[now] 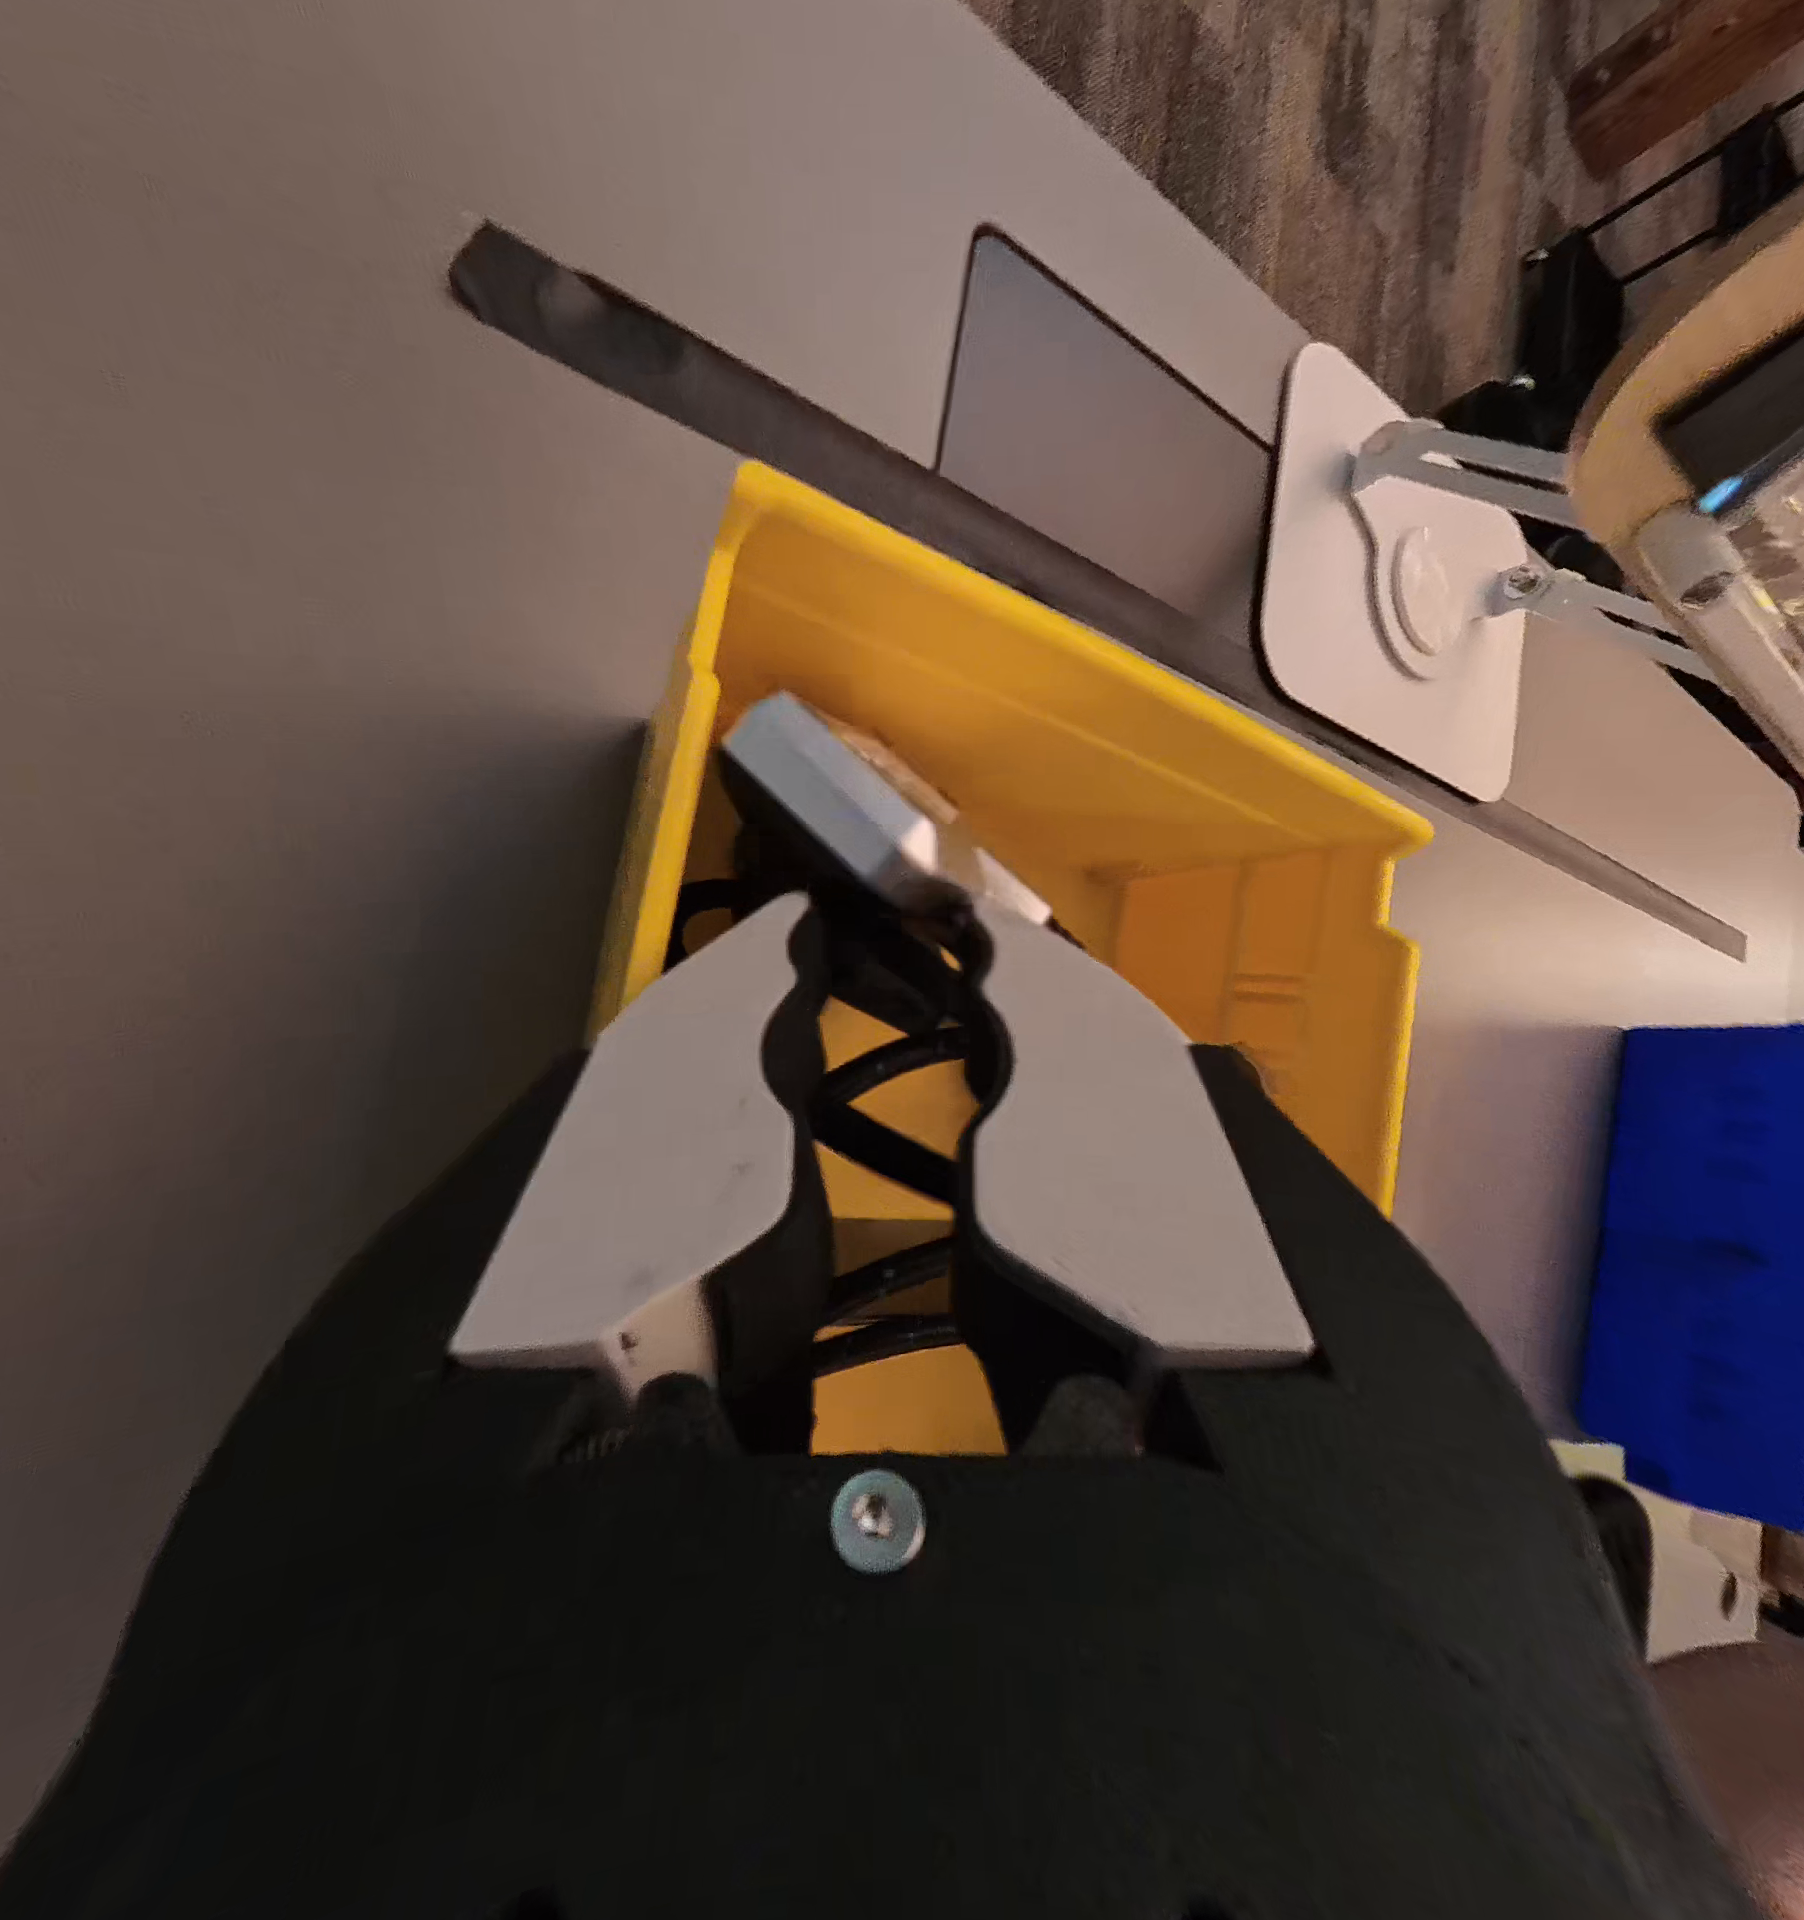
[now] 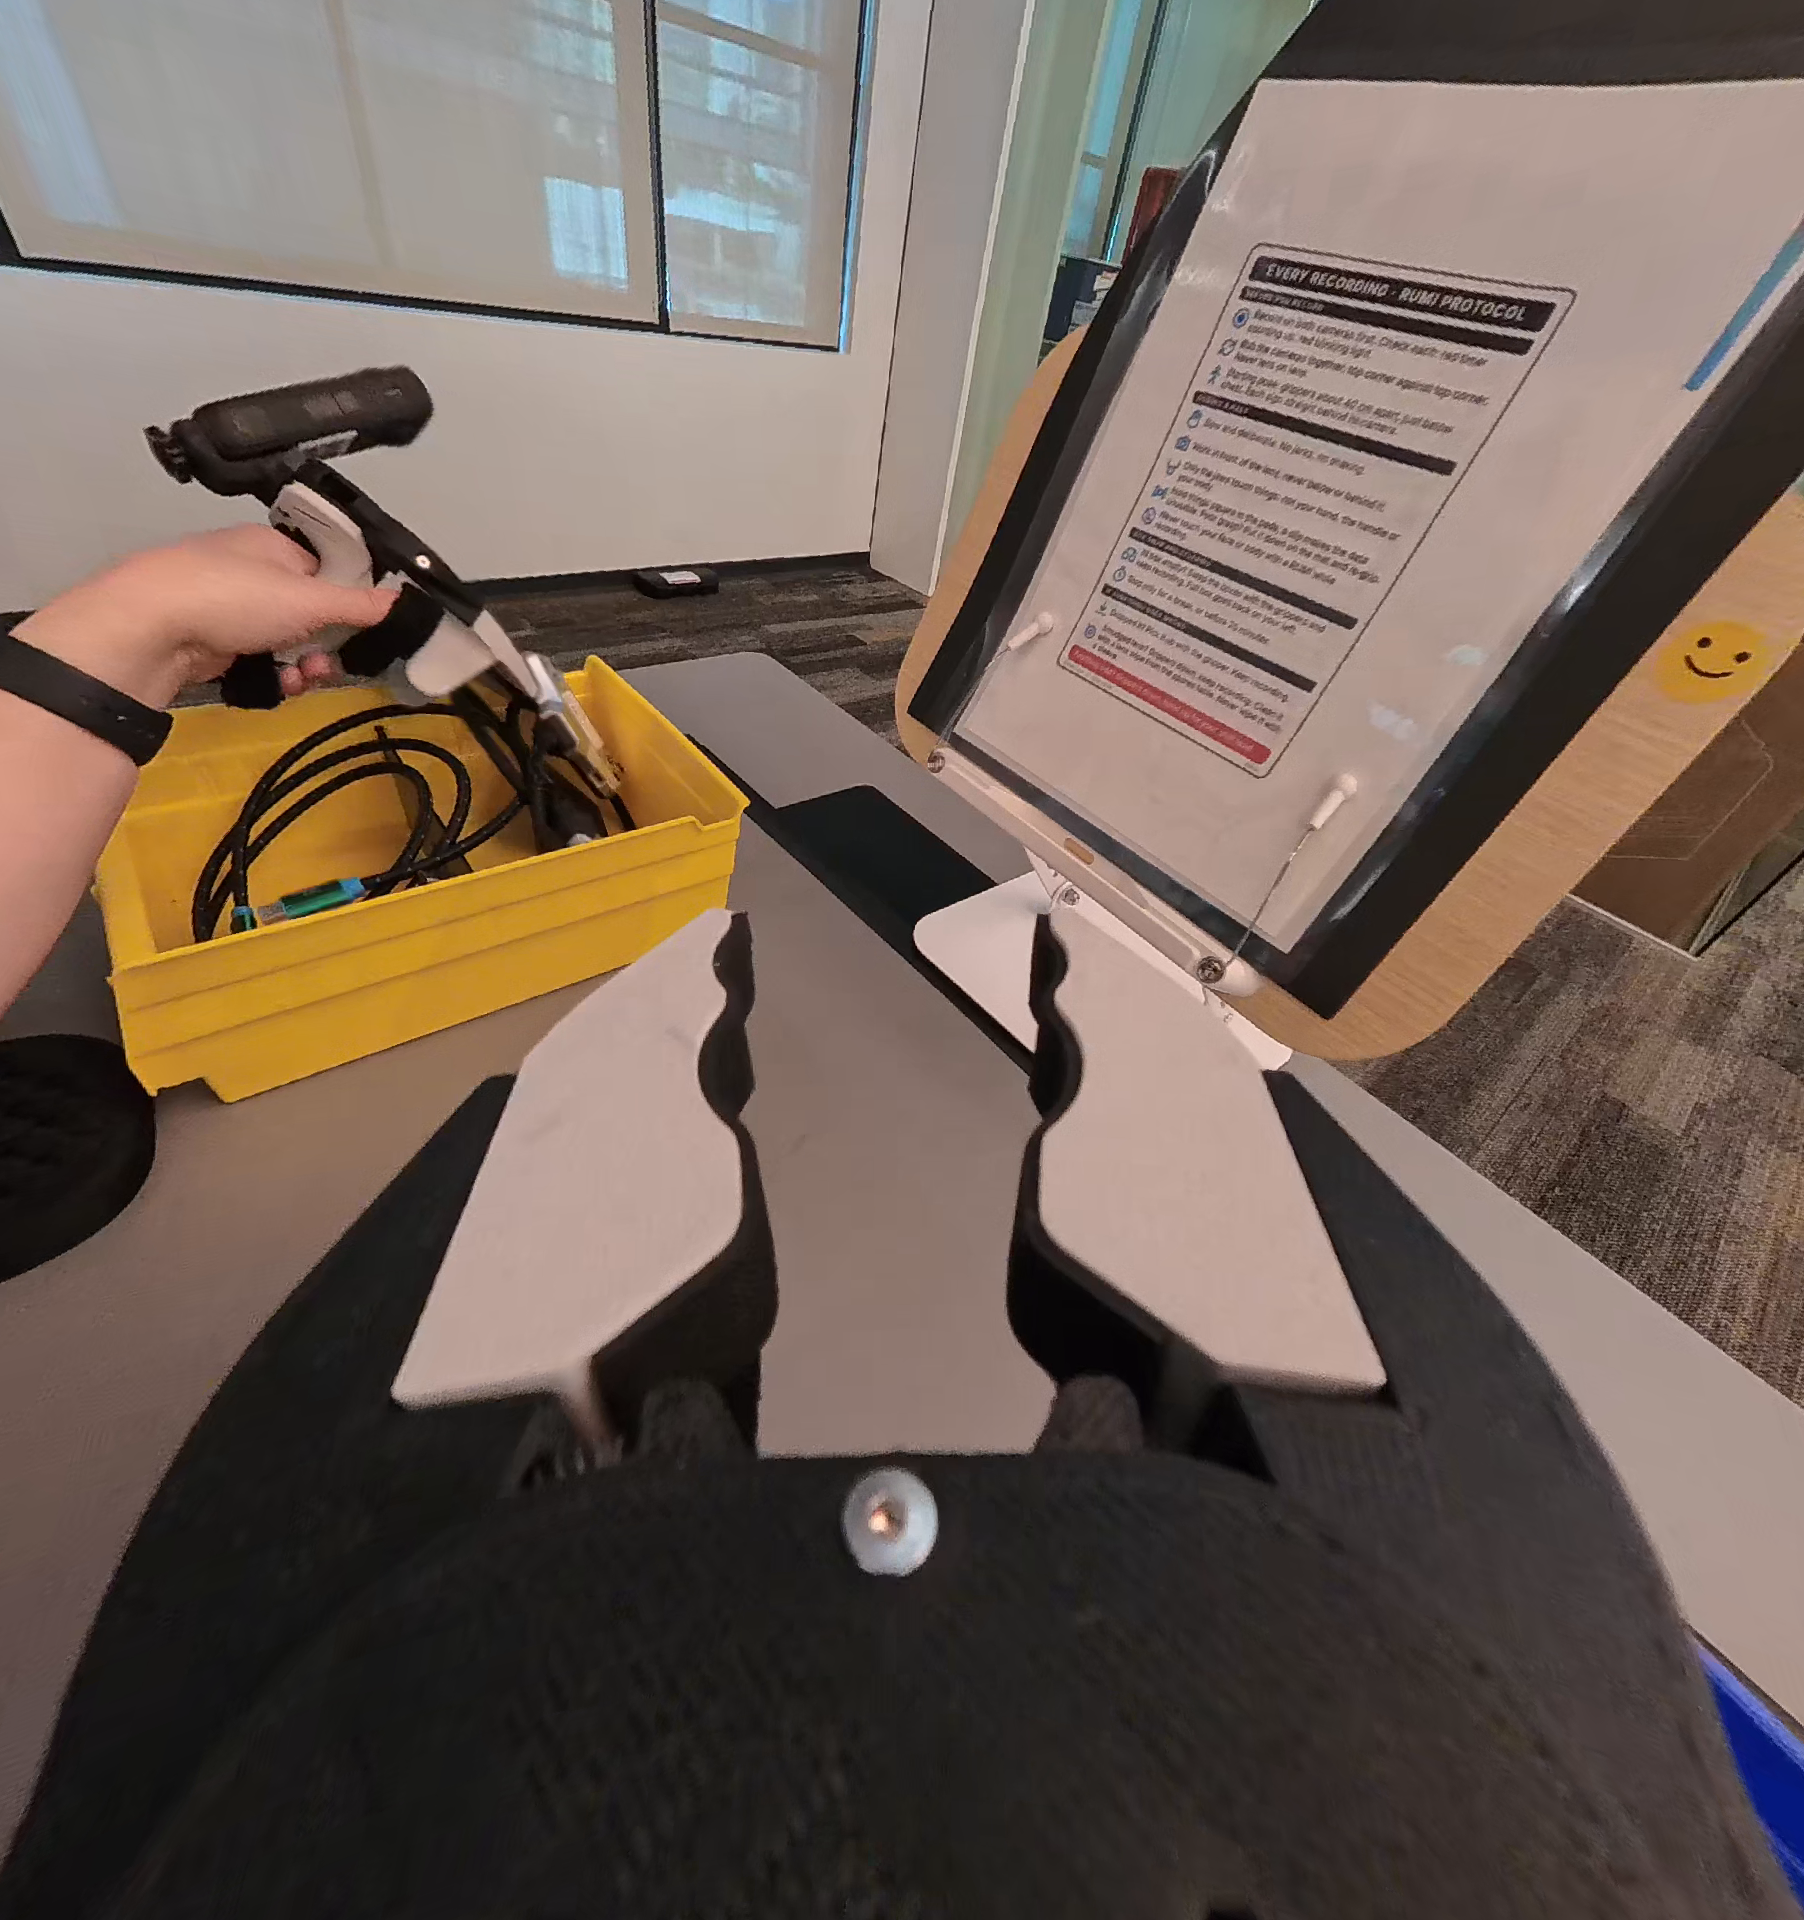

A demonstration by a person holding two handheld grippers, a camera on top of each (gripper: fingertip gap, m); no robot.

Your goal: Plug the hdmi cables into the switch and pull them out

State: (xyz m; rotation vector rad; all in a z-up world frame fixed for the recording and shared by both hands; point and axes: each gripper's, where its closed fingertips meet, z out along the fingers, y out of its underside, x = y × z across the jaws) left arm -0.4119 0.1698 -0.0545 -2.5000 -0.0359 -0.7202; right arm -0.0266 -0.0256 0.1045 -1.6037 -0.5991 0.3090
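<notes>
A yellow bin (image 1: 1033, 707) (image 2: 410, 956) on the grey table holds coiled black HDMI cables (image 2: 358, 790) (image 1: 877, 1122); one plug with a teal shell (image 2: 306, 899) lies near the bin's front wall. My left gripper (image 1: 898, 920) (image 2: 550, 707) reaches into the bin's far right corner and is shut on a small silver switch (image 1: 825, 790) (image 2: 591, 743). It holds the switch tilted at its tips, with a black cable hanging from it. My right gripper (image 2: 887, 935) is open and empty over the bare table, to the right of the bin.
A stand with a laminated sheet (image 2: 1293, 520) on a white base (image 1: 1397, 582) is at the back right. A blue bin (image 1: 1729, 1268) stands beside the yellow one. A black round mat (image 2: 25, 1153) lies at the left. A dark slot (image 1: 669, 353) runs across the table.
</notes>
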